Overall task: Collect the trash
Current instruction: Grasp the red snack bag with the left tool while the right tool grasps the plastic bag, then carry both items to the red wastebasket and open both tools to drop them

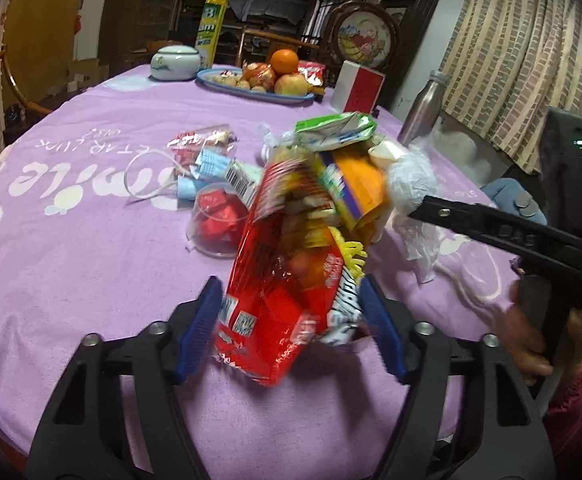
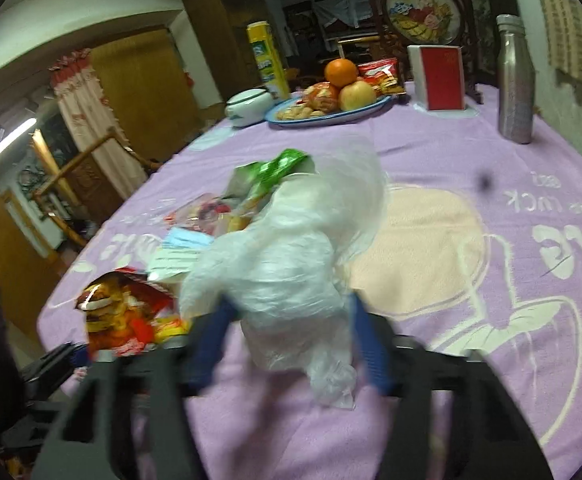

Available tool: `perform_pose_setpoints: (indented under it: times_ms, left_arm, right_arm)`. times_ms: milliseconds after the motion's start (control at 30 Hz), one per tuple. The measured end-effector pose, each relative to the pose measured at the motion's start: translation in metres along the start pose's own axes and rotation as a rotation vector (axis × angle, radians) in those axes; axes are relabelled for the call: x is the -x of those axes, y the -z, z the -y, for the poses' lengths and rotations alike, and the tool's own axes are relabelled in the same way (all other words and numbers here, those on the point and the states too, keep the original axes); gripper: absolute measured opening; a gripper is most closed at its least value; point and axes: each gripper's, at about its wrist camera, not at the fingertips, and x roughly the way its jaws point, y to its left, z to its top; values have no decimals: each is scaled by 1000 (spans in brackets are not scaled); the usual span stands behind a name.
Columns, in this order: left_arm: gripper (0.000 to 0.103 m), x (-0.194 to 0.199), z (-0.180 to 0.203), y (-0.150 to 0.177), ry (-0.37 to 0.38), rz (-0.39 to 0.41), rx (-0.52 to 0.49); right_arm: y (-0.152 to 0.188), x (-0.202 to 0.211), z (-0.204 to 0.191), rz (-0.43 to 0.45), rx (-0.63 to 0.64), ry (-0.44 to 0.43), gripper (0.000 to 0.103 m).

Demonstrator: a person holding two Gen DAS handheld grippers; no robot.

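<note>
My left gripper (image 1: 291,320) is shut on a red snack bag (image 1: 279,272), which stands tilted above the purple tablecloth (image 1: 91,264). A heap of wrappers (image 1: 343,168), green, orange and yellow, leans behind it. My right gripper (image 2: 287,340) is shut on a crumpled clear plastic bag (image 2: 291,264); it also shows in the left wrist view (image 1: 411,188) at the tip of the right gripper's black fingers (image 1: 451,216). More trash lies on the table: a clear cup with red wrappers (image 1: 219,220), blue face masks (image 1: 207,168) and a small red packet (image 1: 199,140).
At the far side stand a blue plate of fruit (image 1: 259,92), a white lidded jar (image 1: 173,64), a yellow can (image 1: 211,24), a red-and-white box (image 1: 357,88) and a steel bottle (image 1: 421,108). A curtain (image 1: 531,48) hangs on the right.
</note>
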Motion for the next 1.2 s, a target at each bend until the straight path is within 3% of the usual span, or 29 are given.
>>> perform_pose_setpoints:
  times_ms: [200,300,500,800,1000,1200]
  left_arm:
    - [77,-16,-6,1,12,-41,34]
    - [68,-16,-9,1,36,-50,44]
    - [59,21,-7,-5,27,37,7]
    - [59,105,-55,10,-141,132,80]
    - [59,155,-100,46,-286,131,161]
    - [59,190,-150,78,-399,82,216]
  right_arm:
    - [9,39,8,87,6,-22,43]
    - [12,54,15,127,0,-7,45]
    - [14,59,23,127,-26,-23,45]
    - [22,78,-12,164,49,-88,45]
    - [27,73,-56,132,129,-159,45]
    - [31,63,-111,69,219,-237,45]
